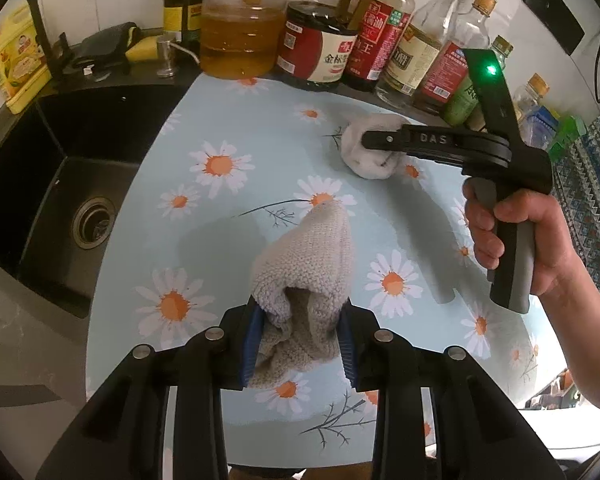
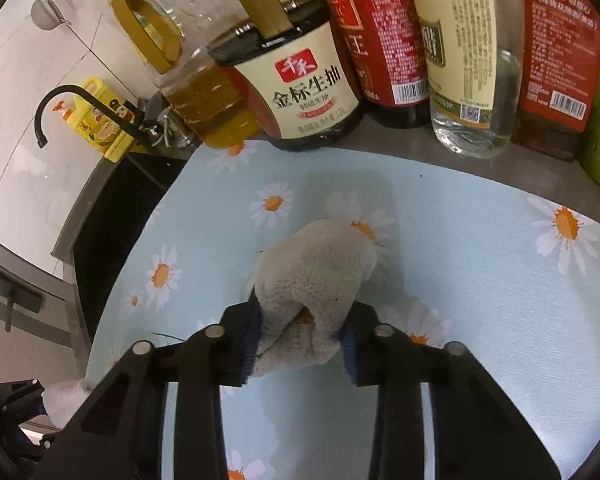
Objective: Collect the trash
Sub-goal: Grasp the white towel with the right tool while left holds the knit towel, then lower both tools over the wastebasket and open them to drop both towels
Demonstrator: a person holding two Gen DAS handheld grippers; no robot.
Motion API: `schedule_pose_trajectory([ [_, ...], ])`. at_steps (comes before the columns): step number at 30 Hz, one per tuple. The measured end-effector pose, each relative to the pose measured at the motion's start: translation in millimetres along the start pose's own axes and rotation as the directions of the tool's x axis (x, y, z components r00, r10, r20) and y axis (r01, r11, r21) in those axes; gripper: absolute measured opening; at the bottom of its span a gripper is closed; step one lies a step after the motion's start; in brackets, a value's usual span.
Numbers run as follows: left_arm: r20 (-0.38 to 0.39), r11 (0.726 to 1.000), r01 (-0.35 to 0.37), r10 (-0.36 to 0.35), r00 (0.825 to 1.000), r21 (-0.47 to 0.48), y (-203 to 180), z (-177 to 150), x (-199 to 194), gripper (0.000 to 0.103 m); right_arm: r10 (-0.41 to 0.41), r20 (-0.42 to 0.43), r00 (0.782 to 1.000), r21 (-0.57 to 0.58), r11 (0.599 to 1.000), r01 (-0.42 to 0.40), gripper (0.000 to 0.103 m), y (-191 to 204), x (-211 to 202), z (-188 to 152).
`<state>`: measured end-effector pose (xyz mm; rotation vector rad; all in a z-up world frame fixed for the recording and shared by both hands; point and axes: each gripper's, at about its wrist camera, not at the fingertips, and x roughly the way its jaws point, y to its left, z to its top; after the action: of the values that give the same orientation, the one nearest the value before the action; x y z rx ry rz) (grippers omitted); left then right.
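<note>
On the daisy-print table point(image 1: 228, 240), two soft, light cloth wads are pinched: a grey one point(image 1: 308, 264) by the left hand-held gripper point(image 1: 298, 344), a whitish one point(image 2: 320, 280) by the right hand-held gripper point(image 2: 302, 344). Bunched folds are best gripped.

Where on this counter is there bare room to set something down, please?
The pale-blue daisy-print mat is bare between the black sink and the two crumpled grey cloths. The back edge is crowded with sauce and oil bottles.
</note>
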<state>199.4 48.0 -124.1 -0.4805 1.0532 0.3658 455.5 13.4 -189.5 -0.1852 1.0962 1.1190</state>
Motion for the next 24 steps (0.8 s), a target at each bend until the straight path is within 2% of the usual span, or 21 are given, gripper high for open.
schedule_pose_trajectory([
  [11,0.043,0.993,0.074,-0.079,0.996,0.095,2.1,-5.8,-23.6,0.032,-0.04,0.09,0.995,0.02,0.999,0.038,0.032,31.4,-61.2,-34.9],
  [24,0.049,0.955,0.2,-0.215,0.975,0.22,18.0,-34.8,-51.5,0.032,-0.168,0.171,0.971,0.077,0.985,0.157,0.032,95.4,-121.5,-124.3],
])
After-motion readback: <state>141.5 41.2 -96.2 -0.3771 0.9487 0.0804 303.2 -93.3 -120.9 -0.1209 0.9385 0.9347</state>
